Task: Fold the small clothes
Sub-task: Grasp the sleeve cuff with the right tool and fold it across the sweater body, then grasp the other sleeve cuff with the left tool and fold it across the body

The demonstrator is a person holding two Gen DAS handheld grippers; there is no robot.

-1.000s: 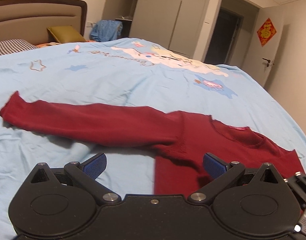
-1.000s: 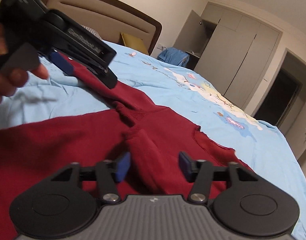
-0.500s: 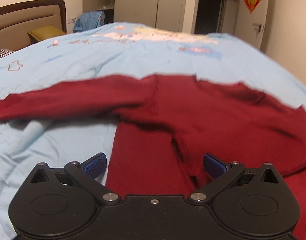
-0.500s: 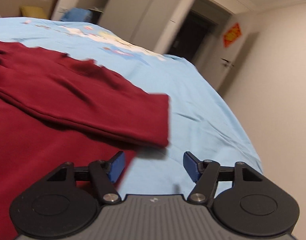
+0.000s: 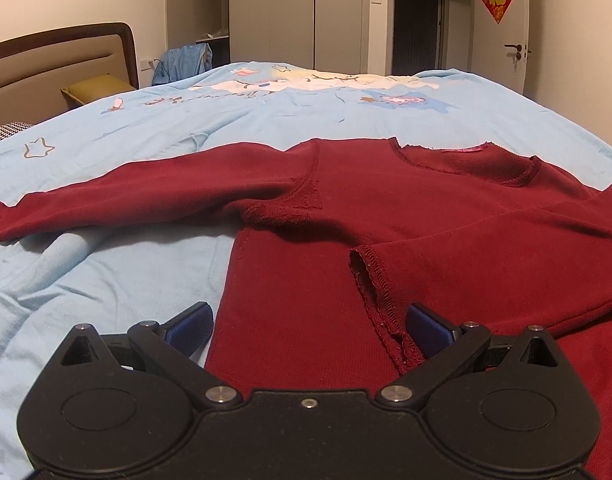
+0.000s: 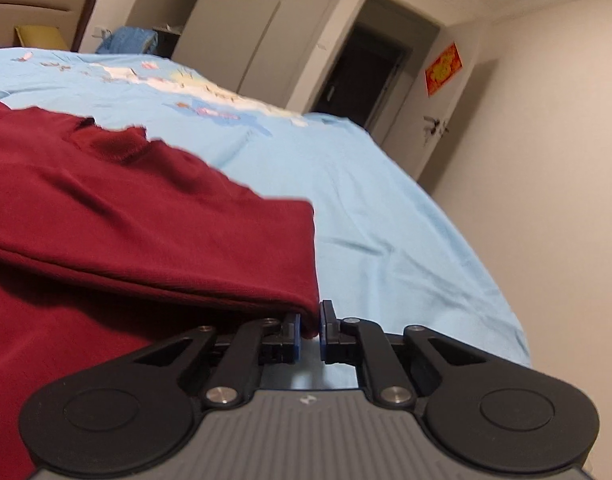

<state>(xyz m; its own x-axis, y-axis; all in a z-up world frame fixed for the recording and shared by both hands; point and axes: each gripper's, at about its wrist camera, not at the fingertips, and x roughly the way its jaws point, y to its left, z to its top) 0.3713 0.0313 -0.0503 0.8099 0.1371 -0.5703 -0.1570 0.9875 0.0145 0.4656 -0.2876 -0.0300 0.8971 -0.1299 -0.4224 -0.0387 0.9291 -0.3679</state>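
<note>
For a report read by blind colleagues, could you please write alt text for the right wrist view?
The right gripper is closed on the corner of a folded edge of a dark red shirt that lies on a light blue bedsheet. Behind the bed stand pale wardrobe doors, a dark doorway and a red wall decoration.

Can't see where the left sleeve (image 5: 106,200) ends, it runs off the left wrist view's edge. The shirt (image 5: 446,240) hem is buried under the left gripper (image 5: 308,326) body. On the right wrist view the collar (image 6: 110,140) is smeared, and the bit between the right gripper (image 6: 309,330) pads is mostly hidden.
</note>
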